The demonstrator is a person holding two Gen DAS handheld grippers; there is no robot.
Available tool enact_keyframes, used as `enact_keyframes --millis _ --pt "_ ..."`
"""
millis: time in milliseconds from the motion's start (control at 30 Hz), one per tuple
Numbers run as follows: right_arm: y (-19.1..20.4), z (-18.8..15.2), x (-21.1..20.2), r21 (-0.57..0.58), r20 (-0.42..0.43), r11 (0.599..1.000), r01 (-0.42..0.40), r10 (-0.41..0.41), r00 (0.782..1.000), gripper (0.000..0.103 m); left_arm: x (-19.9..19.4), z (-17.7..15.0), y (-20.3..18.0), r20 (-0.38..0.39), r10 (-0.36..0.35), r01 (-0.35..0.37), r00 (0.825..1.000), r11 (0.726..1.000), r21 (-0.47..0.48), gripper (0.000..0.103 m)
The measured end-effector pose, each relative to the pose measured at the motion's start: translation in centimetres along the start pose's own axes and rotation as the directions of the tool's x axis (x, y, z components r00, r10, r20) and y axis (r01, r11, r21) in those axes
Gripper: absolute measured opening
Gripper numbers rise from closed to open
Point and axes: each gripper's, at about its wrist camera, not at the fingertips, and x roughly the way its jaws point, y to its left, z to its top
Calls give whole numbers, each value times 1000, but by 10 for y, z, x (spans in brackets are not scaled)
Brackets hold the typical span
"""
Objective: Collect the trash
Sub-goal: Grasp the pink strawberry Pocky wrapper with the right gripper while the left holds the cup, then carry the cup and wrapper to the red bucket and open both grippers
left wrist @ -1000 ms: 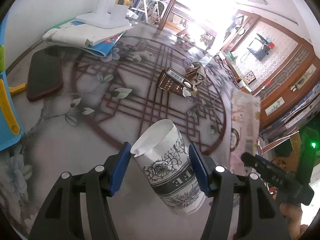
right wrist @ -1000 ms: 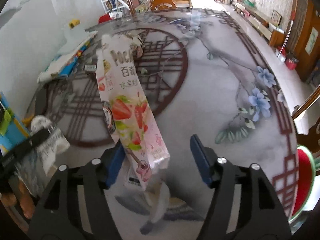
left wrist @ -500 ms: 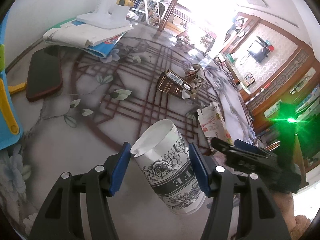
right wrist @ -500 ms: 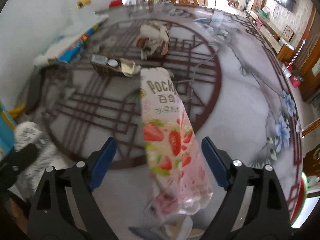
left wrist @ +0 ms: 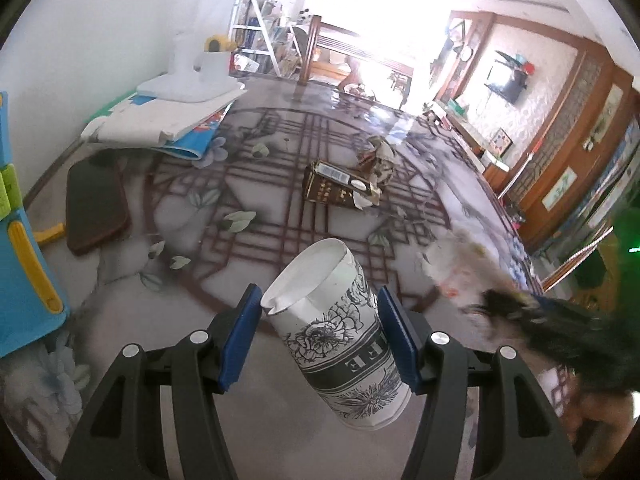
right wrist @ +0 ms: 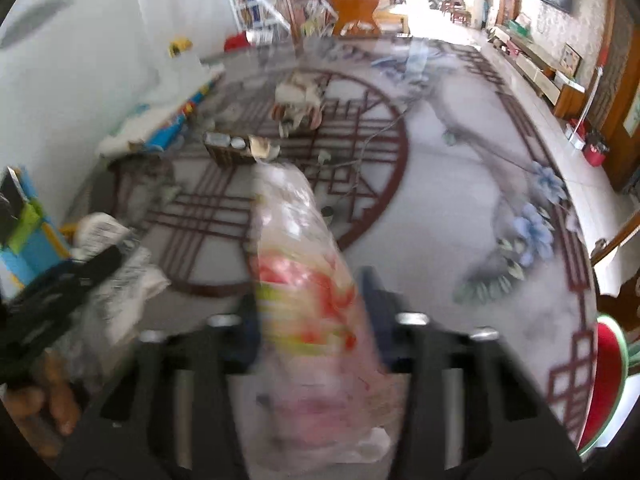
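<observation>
Left gripper (left wrist: pixel 320 336): pinching floral paper cup (left wrist: pixel 340 344), tilted
Right gripper (right wrist: pixel 308 316): jaws just closing, gripping strawberry snack wrapper (right wrist: pixel 308 280), blurred
Table (left wrist: pixel 180 248): bearing brown carton (left wrist: pixel 336 190)

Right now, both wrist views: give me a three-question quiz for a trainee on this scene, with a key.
1. True or false: the left gripper has a paper cup between its fingers.
2. What is in the right gripper? A) a phone B) a snack wrapper C) a book
3. Fill in: farther out on the table lies a brown ____ beside crumpled scraps.

Key
1. True. The blue pads sit against the cup's sides and it is off the table.
2. B. The snack wrapper, printed with strawberries, sits between fingers that have just been closing on it.
3. Box. The brown box lies on its side next to the scraps.
</observation>
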Motion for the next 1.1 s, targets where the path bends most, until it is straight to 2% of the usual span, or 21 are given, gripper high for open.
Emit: enact_keyframes --millis 67,133,200,267,333,367,400,433,467,567,633,667,767,800,833,867,900,933,1000,1100 --pt "-7 -8 -17 33 25 999 -28 27 999 25 -3 -3 -4 12 44 -45 999 998 39 57" --pt "-13 -21 -35 51 47 997 -55 52 998 16 -9 -7 -17 45 107 -112 993 986 127 57" --pt "-17 -31 -44 51 51 997 -56 54 997 10 -15 -9 -26 53 98 -105 994 981 162 57" --pt "-24 -41 -50 61 43 996 -58 56 998 10 -22 -12 -38 57 81 -90 995 978 189 57" --pt "-34 -50 -47 89 0 994 -69 69 998 11 -27 -17 -47 60 77 -87 995 975 204 57" --pt "-39 -53 -44 116 -19 990 -74 76 997 14 -28 -20 -51 58 75 -85 996 975 207 57" --pt "-44 -57 -41 154 -25 984 -89 94 995 30 -30 -23 -54 50 72 -81 996 975 207 57" --pt "-45 -59 -37 175 -24 979 -103 109 994 56 -31 -25 -56 42 70 -77 997 976 204 57" --pt "-44 -60 -34 175 -25 980 -93 99 995 66 -31 -27 -58 38 69 -76 997 977 201 57" --pt "-33 -59 -25 130 -30 990 -60 64 997 70 -37 -30 -61 29 74 -78 997 979 188 57" --pt "-24 -56 -15 101 -44 994 -46 50 998 85 -42 -30 -60 37 82 -88 996 978 187 57" --pt "-22 -54 -11 86 -55 996 -20 25 998 85 -45 -30 -60 43 88 -94 995 978 185 57" --pt "-19 -54 7 45 -101 996 71 -66 993 84 -55 -28 -57 53 87 -94 995 982 162 57" --pt "-21 -56 10 41 -108 996 82 -78 991 72 -57 -28 -57 56 87 -95 995 983 160 57" --pt "-23 -58 12 39 -118 995 88 -83 989 50 -59 -28 -56 60 87 -96 994 983 157 57" --pt "-27 -59 13 45 -131 995 88 -81 988 42 -61 -28 -56 61 85 -94 994 984 153 57" --pt "-30 -59 11 62 -128 995 75 -66 990 41 -62 -27 -57 60 80 -89 995 985 148 57" --pt "-35 -59 3 95 -107 994 47 -36 994 36 -62 -27 -59 57 75 -83 996 986 145 57" --pt "-37 -56 -23 124 -25 992 -5 8 1000 34 -63 -25 -65 46 43 -49 998 989 142 57" --pt "-48 -50 -75 148 117 987 -61 44 992 34 -62 -21 -82 21 -28 25 999 990 139 57"
